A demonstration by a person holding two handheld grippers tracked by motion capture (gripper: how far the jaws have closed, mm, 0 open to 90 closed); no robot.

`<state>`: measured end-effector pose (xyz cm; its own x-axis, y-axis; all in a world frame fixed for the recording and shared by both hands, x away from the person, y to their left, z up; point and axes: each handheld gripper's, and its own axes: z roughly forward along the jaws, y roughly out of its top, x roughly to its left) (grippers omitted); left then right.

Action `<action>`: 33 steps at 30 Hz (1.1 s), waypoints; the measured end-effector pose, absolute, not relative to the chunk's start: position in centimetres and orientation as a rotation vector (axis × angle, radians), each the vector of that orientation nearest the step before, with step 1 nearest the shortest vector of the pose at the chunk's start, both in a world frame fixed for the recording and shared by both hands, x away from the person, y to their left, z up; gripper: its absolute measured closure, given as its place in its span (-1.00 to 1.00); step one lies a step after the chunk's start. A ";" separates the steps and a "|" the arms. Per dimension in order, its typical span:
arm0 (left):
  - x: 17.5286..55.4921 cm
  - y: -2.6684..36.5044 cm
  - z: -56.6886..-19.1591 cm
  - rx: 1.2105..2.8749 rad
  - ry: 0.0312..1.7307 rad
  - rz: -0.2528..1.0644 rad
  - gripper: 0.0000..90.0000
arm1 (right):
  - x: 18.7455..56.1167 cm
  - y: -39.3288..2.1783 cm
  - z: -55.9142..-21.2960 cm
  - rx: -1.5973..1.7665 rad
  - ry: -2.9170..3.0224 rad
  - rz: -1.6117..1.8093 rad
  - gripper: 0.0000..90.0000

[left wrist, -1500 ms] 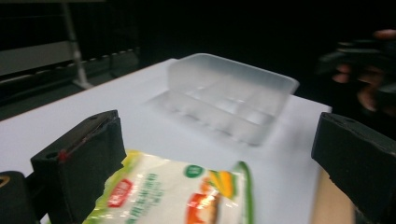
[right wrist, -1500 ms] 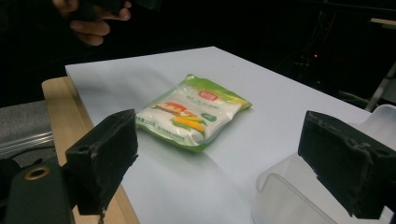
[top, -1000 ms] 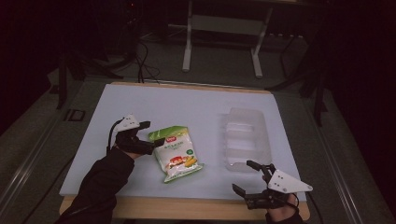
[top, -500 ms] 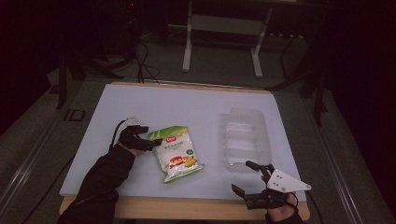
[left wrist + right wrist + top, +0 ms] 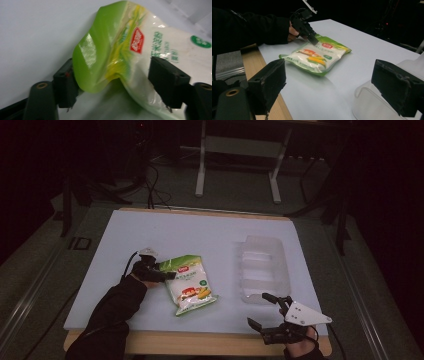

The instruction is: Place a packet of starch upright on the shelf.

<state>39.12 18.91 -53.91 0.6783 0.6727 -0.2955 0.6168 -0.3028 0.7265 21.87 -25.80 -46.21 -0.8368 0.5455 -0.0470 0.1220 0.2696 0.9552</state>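
Just left of the clear plastic tray (image 5: 262, 270) we've got the snack bag (image 5: 190, 284) flat on the surface (image 5: 200, 232), left tongs (image 5: 117, 85) spread around its green corner, probably for grabbing it, while right tongs (image 5: 267, 315) wait open nearby.

A green-and-white snack bag (image 5: 190, 284) printed with corn and a red logo lies flat on the white surface (image 5: 200, 237), its top corner lifted, well left of an empty clear plastic tray (image 5: 263, 268).
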 end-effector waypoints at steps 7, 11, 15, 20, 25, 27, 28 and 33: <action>38.9 18.0 -53.5 2.062 0.964 0.095 0.07 | 21.9 -25.7 -46.2 0.613 2.186 1.587 -0.72; 38.6 16.8 -53.7 2.117 0.911 0.078 0.49 | 21.9 -25.7 -46.2 0.613 2.181 1.588 -0.72; 38.2 15.8 -53.2 2.176 0.888 0.135 0.71 | 22.0 -25.7 -46.2 0.615 2.182 1.588 -0.72; 37.8 15.6 -52.0 2.167 0.889 0.192 0.79 | 22.0 -25.8 -46.2 0.613 2.175 1.590 -0.72; 37.3 15.6 -49.8 2.094 0.861 0.199 0.81 | 22.0 -26.0 -46.1 0.611 2.154 1.579 -0.70; 36.8 15.3 -48.8 2.098 0.831 0.222 0.81 | 22.0 -25.9 -46.1 0.613 2.161 1.573 -0.69; 36.6 15.2 -48.4 2.103 0.817 0.237 0.81 | 22.0 -25.9 -46.2 0.613 2.167 1.564 -0.69; 35.5 14.8 -46.7 2.096 0.777 0.247 0.82 | 22.1 -25.8 -46.2 0.624 2.178 1.523 -0.69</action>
